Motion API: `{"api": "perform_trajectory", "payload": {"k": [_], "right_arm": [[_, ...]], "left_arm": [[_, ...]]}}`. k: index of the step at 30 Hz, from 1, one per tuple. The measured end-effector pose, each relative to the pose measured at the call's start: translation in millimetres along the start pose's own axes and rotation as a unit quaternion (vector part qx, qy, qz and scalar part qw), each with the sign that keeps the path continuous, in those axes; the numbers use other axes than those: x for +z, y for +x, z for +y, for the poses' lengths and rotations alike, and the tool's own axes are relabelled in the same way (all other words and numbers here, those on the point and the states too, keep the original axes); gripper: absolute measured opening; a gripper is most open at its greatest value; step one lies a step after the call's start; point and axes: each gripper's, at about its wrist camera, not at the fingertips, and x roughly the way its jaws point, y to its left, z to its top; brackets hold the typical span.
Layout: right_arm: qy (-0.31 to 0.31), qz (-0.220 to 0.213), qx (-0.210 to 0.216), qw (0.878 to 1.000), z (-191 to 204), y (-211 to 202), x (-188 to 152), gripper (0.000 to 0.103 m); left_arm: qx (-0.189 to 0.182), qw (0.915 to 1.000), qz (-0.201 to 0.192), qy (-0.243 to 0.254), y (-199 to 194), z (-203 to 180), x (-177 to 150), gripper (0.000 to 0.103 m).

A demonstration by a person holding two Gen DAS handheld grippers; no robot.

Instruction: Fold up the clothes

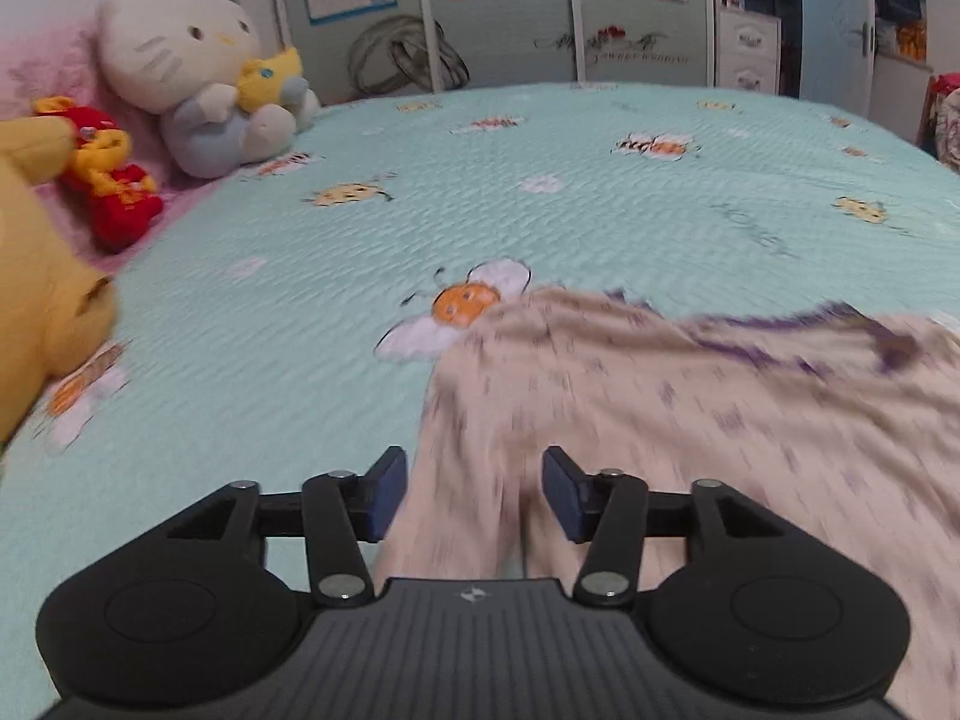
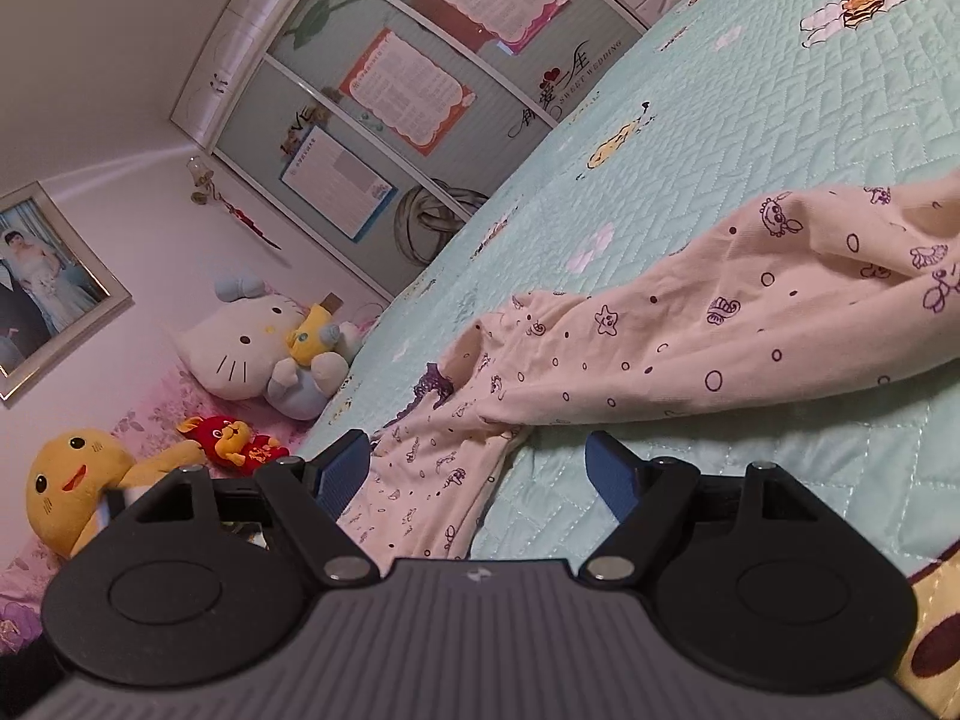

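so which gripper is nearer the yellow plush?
Left, probably. The yellow plush looms large and close at the left edge of the left gripper view. From the right gripper it sits smaller, beyond the left finger.

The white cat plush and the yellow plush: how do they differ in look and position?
The white cat plush is white with a pale blue bow; the yellow plush is yellow all over with an open orange mouth. The white cat plush holds a small yellow toy; the yellow plush shows none. The white cat plush sits nearer the wardrobe; the yellow plush lies nearer the camera. Both rest at the pink end of the bed.
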Motion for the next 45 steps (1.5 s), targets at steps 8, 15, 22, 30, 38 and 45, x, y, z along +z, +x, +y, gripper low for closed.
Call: {"api": "perform_trajectory", "payload": {"k": [8,15,22,30,38,45], "right_arm": [[-0.010,0.028,-0.035,0.999,11.5,-5.6,-5.1,0.078],[-0.043,0.096,-0.089,0.990,66.2,-79.1,-72.6,0.078],[-0.134,0.122,-0.100,0.978,137.9,-174.6,-144.8,0.078],[-0.497,0.133,-0.193,0.836,208.0,-181.6,-234.9,0.076],[-0.542,0.109,-0.234,0.799,201.8,-178.2,-244.7,0.076],[-0.535,0.094,-0.237,0.806,202.9,-174.1,-240.8,0.064]], "left_arm": [[0.019,0.9997,0.011,0.007,-137.4,19.6,-137.2,0.063],[-0.014,0.9956,0.001,-0.093,-209.0,41.0,-208.9,0.063],[0.072,0.9922,-0.061,0.082,-251.1,17.8,-231.2,0.065],[0.139,0.9565,-0.064,0.248,-241.7,-16.3,-267.0,0.068],[0.152,0.9396,-0.057,0.301,-220.6,-31.9,-269.3,0.069],[0.152,0.9339,-0.070,0.316,-219.1,-45.7,-265.0,0.069]]}}
